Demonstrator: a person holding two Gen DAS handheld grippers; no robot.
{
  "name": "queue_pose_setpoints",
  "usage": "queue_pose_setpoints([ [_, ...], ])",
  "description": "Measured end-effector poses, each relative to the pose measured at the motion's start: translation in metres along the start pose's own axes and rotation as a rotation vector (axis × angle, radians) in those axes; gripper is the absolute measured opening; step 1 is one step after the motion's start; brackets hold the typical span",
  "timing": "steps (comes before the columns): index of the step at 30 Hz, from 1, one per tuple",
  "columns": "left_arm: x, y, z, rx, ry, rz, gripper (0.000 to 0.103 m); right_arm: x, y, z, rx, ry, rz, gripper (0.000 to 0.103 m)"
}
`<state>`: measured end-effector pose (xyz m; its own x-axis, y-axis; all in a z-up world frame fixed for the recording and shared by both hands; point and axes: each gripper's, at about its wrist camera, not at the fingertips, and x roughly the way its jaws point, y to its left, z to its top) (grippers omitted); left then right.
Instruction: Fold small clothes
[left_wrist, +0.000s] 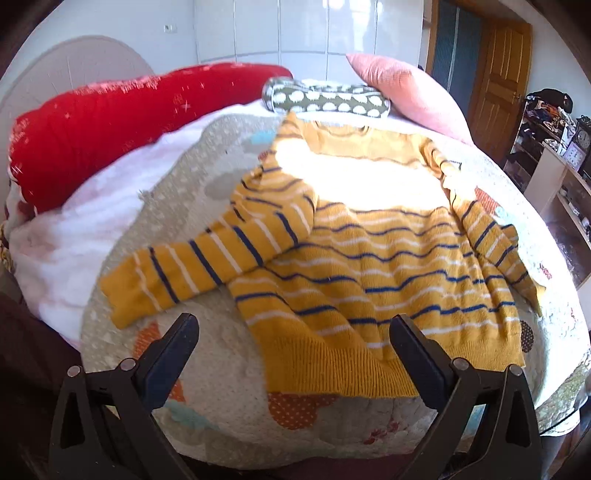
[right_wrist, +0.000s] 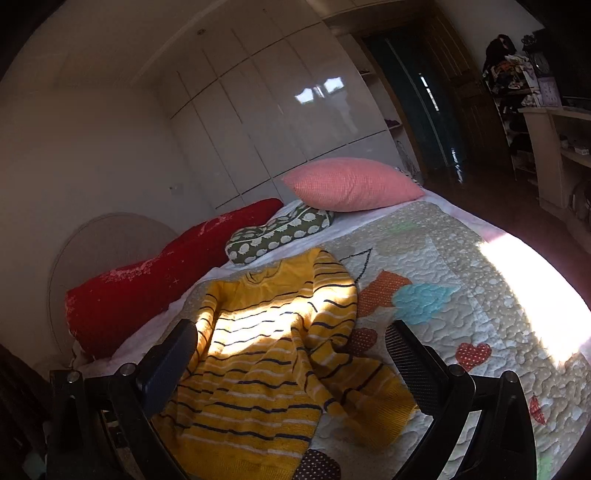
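Observation:
A small yellow sweater (left_wrist: 369, 251) with blue and white stripes lies flat on the quilted bedspread (left_wrist: 221, 417), neck away from me, sleeves angled down at both sides. My left gripper (left_wrist: 295, 332) is open and empty, just above the sweater's bottom hem near its left corner. In the right wrist view the same sweater (right_wrist: 258, 362) lies between the fingers of my right gripper (right_wrist: 291, 336), which is open and empty above its lower half. Its right sleeve (right_wrist: 369, 391) lies towards the right finger.
A red bolster (left_wrist: 110, 125) lies along the left side of the bed, a green spotted cushion (left_wrist: 325, 98) and a pink pillow (left_wrist: 406, 88) at the far end. Shelves with clutter (left_wrist: 554, 147) and a wooden door (left_wrist: 502, 81) stand to the right.

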<state>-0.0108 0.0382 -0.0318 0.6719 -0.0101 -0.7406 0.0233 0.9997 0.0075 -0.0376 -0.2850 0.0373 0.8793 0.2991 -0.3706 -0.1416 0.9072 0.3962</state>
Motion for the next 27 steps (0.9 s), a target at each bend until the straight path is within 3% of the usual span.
queue_pose_setpoints([
  [4, -0.029, 0.002, 0.006, 0.04, -0.087, 0.039, 0.103, 0.021, 0.045, -0.024, -0.12, 0.074, -0.043, 0.103],
  [8, -0.032, 0.003, 0.004, 0.055, -0.099, 0.054, 0.103, 0.032, 0.056, -0.039, -0.204, 0.118, -0.117, 0.103],
  [16, -0.02, -0.003, 0.002, 0.061, -0.055, 0.031, 0.103, 0.034, 0.046, -0.051, -0.215, 0.147, -0.188, 0.103],
  [27, 0.013, -0.011, -0.006, 0.077, 0.015, 0.013, 0.103, 0.076, 0.016, -0.084, -0.149, 0.321, -0.238, 0.103],
])
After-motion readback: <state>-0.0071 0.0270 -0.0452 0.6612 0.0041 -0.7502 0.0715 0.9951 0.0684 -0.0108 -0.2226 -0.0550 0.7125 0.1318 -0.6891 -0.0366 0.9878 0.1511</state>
